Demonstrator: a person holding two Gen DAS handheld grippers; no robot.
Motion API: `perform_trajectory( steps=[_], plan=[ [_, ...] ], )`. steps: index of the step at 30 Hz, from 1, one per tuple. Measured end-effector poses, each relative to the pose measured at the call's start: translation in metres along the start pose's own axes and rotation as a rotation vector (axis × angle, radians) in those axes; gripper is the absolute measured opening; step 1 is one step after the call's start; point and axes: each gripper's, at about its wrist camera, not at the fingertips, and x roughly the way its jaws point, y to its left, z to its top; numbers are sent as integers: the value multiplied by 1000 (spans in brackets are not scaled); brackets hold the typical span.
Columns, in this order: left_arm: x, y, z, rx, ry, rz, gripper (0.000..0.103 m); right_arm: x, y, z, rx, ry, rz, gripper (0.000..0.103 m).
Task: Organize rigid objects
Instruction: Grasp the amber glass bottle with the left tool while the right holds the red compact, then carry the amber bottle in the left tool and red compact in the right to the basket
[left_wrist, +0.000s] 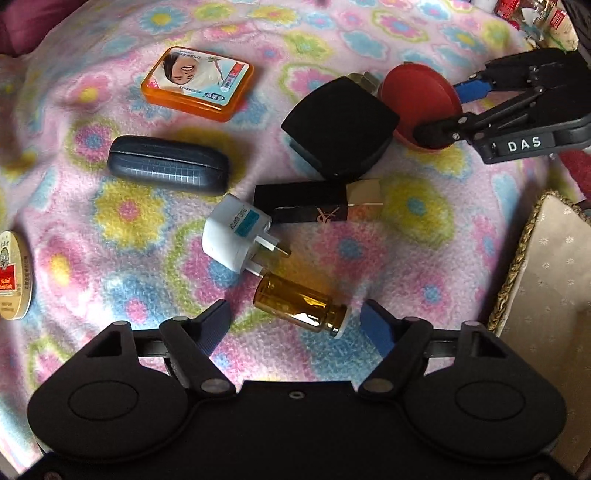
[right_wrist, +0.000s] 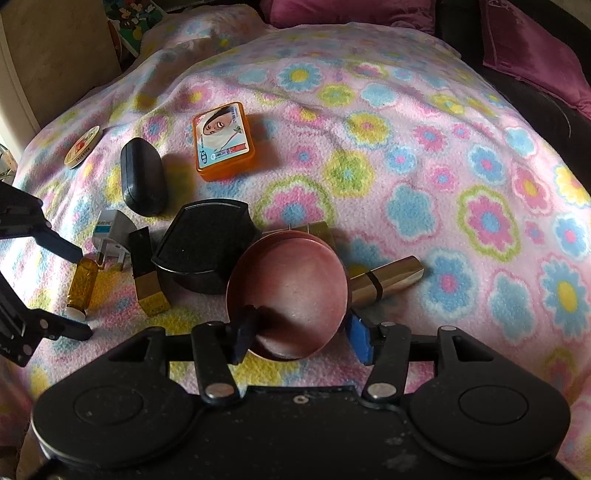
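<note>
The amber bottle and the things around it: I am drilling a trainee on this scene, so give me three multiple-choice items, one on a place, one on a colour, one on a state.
1. Where is the amber bottle?
A. between the left gripper fingers
B. on the orange tin
C. inside the red bowl

2. What colour is the plug adapter?
A. green
B. white
C. red

3. How does the right gripper stand?
A. shut on nothing
B. far from every object
C. one finger inside the red bowl, one outside its rim

Answers: 1 A, it lies on its side on the blanket between the spread fingers. 2 B, a white body with a blue label. 3 C, the fingers straddle the rim.
</note>
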Motion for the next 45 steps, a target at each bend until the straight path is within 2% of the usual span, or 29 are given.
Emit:
perform_trajectory(
  steps=[7, 12, 15, 17, 21, 23, 25, 27, 28, 30, 32, 34, 38, 43, 45],
  plan=[
    [-3, -2, -5, -15, -33, -15, 53, 1, 1, 1, -4, 3, -1, 55],
    [-8, -7, -8, -138, -44, 13, 52, 1, 1, 0, -4, 4, -1, 55],
    [-10, -13, -7, -273, -41, 67, 52, 1, 1, 1, -4, 2, -2, 55],
    [-12, -16, -8, -410, -44, 105, 52, 0, 1, 1, -2, 0, -4, 55],
    [-13, -17, -16, -751, -57, 162, 52, -1, 0, 1, 7, -3, -5, 55],
    [-12, -21, -16, -829, -72, 205, 52, -2, 0, 1, 11, -5, -6, 56],
    [-10, -29, -12, -828, -72, 254, 52, -2, 0, 1, 16, -12, -9, 59],
    [-9, -35, -9, -793, -73, 285, 55, -3, 2, 2, 14, -29, -23, 70],
    [-9, -38, -8, -772, -76, 297, 57, -4, 3, 3, 8, -41, -31, 72],
    [-11, -39, -9, -739, -79, 311, 71, -4, 6, 4, -8, -52, -37, 74],
    [-13, -38, -11, -714, -85, 318, 76, -2, 7, 4, -15, -46, -30, 78],
    [-15, -36, -13, -687, -88, 324, 76, -1, 9, 4, -19, -40, -16, 78],
    [-17, -37, -14, -615, -94, 323, 80, -2, 9, 4, -13, -46, -3, 88],
    [-14, -40, -7, -511, -115, 323, 82, -5, 8, 5, -7, -66, 1, 90],
    [-13, -40, -4, -483, -109, 331, 89, -7, 8, 5, -8, -66, 10, 90]
  ],
)
